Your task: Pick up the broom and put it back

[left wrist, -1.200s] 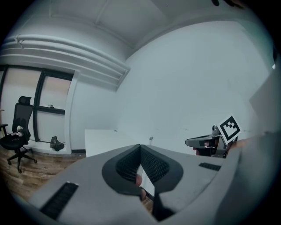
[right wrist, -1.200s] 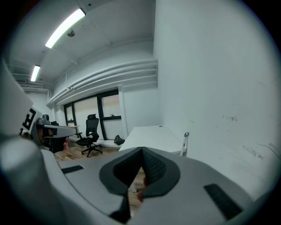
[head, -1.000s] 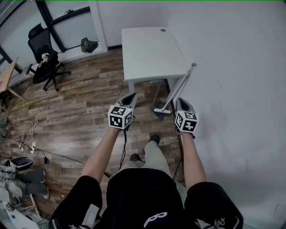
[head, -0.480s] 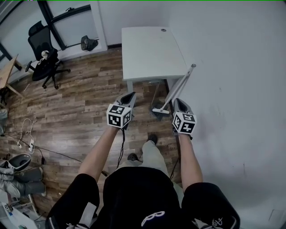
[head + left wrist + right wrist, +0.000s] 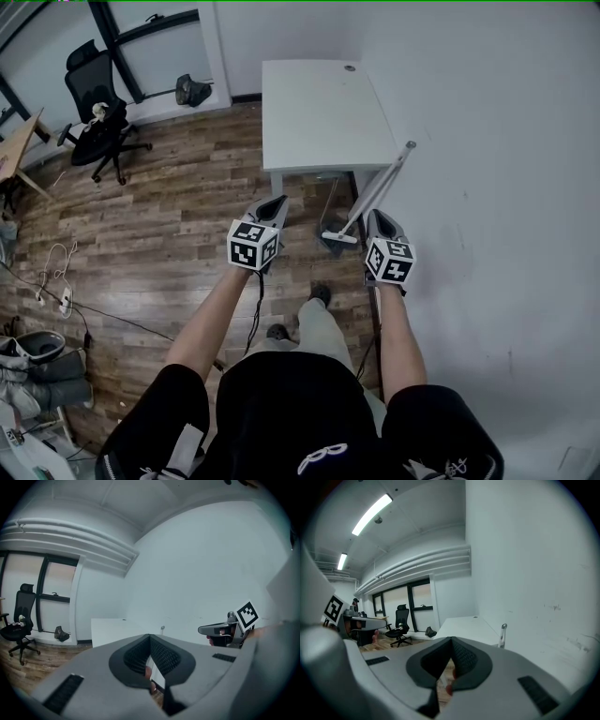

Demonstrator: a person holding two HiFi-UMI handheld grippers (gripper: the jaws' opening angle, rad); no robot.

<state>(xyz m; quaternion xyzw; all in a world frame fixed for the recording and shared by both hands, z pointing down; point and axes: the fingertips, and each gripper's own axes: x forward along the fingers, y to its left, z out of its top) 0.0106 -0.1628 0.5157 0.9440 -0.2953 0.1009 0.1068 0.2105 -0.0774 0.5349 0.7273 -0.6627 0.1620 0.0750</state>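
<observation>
— As the two grippers were held out side by side, where did the thing to be fetched stand?

— The long-handled pale grey broom (image 5: 376, 187) leaned just ahead of the right gripper (image 5: 378, 217), slightly to its inner side. It was farther off to the right of the left gripper (image 5: 273, 203). Its flat head (image 5: 338, 234) sat on the brown wood-plank floor (image 5: 169, 225), close in front of the right gripper's tip. The thin handle slanted up and away, and its top seemed to rest against the plain white wall (image 5: 487, 187), beside the near corner of the white rectangular worktop (image 5: 319, 103).

— Did either gripper have hold of anything?

— No. Each had its jaws pressed together with nothing between them, and neither touched the broom.

— How did you expect it to handle?

— Light and stiff, I judged. The handle looked like a smooth narrow tube, so it could slip or roll between the pads. It was also long, so a grip near either end would let it swing and tip. It only leaned there, and a stray nudge might have sent it sliding down the wall.

— So where would you take it?

— About midway along the handle, jaws set across the tube. The other gripper would go lower, toward the head, to steady it. Both would have had to open first.
</observation>
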